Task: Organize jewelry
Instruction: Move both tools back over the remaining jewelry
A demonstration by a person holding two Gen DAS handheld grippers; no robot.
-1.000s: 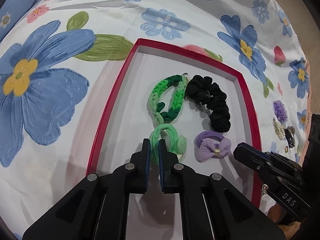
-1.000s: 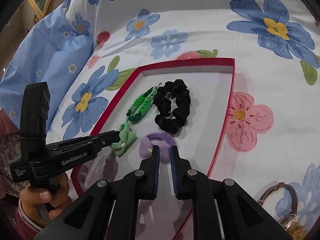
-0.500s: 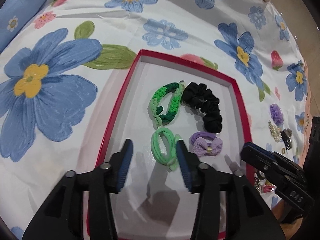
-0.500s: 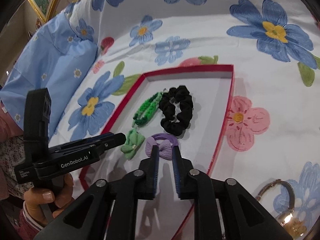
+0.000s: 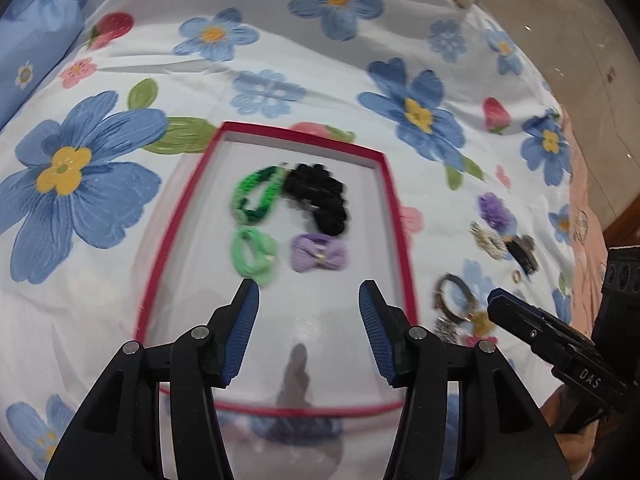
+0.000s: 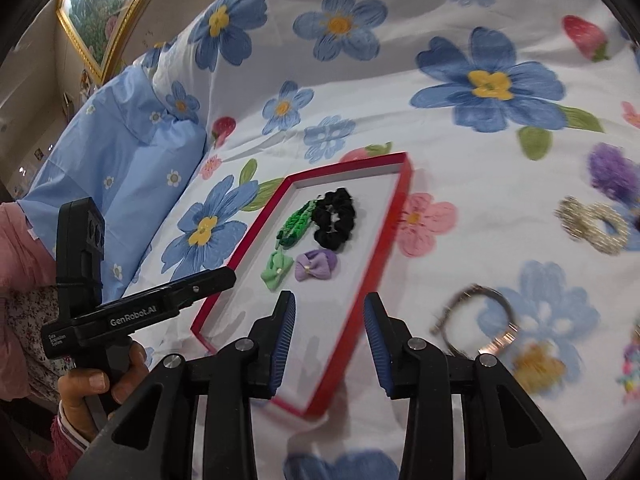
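Floral bedsheet (image 5: 280, 60): red tray (image 5: 394, 204) holds four hair ties; left gripper (image 5: 308, 294) and right gripper (image 6: 330, 306) opening, empty.

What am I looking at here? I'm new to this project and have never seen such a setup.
A person holds a two-finger tool in each hand, and a camera on each looks along its fingers. One picture looks out from the left tool, the other from the right tool. Both tools' jaws are opening with nothing between them. On a flowered sheet sits a red-rimmed tray holding a green braided tie, a black scrunchie, a light green bow tie and a purple bow tie. More jewelry, such as a bracelet, lies loose beside the tray.
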